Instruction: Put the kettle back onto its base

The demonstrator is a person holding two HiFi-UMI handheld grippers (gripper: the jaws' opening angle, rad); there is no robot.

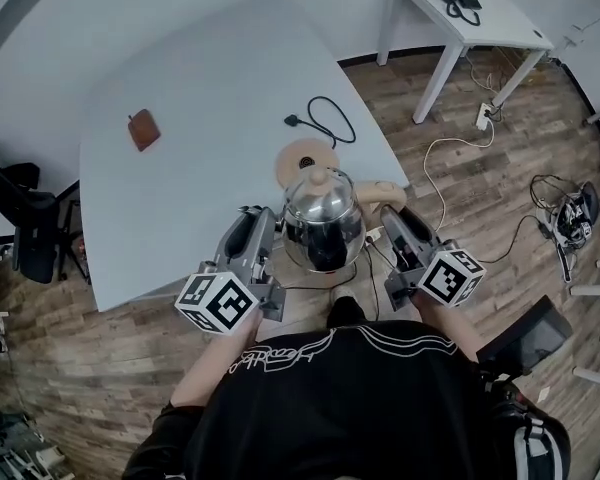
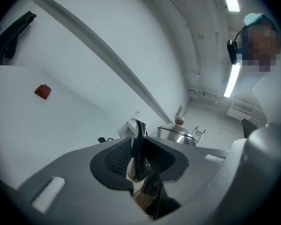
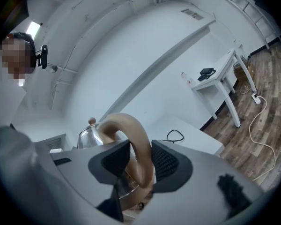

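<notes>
The kettle (image 1: 323,220), polished steel with a small tan knob on its lid, hangs between the two grippers, off its base.

The left hand-held gripper (image 1: 267,220) is on the kettle's left flank. In the left gripper view its jaws stand narrow, with the dark pads (image 2: 116,157) pressed on a thin, shiny curved part (image 2: 139,146). This is probably the spout, though it shows edge-on and is hard to make out.

The right hand-held gripper (image 1: 390,218) is on the kettle's right flank. Its jaws are clamped on the tan arched handle (image 3: 136,150), which rises between the pads and loops back toward the kettle's body.

Just ahead of both grippers' tips, beyond the kettle, the round tan base (image 1: 302,155) lies flat on the white table (image 1: 200,98). The lid overlaps the base's near rim in the head view, and how high the kettle is held above the table cannot be told from there.

Farther ahead of the base a black cord (image 1: 330,118) lies looped on the table, ending in a plug. Well off to the left of the left hand-held gripper, a small brown object (image 1: 143,128) sits alone on the table.

Far ahead and to the right of the right hand-held gripper, a second white table (image 1: 480,23) stands on the wooden floor (image 1: 460,198).
</notes>
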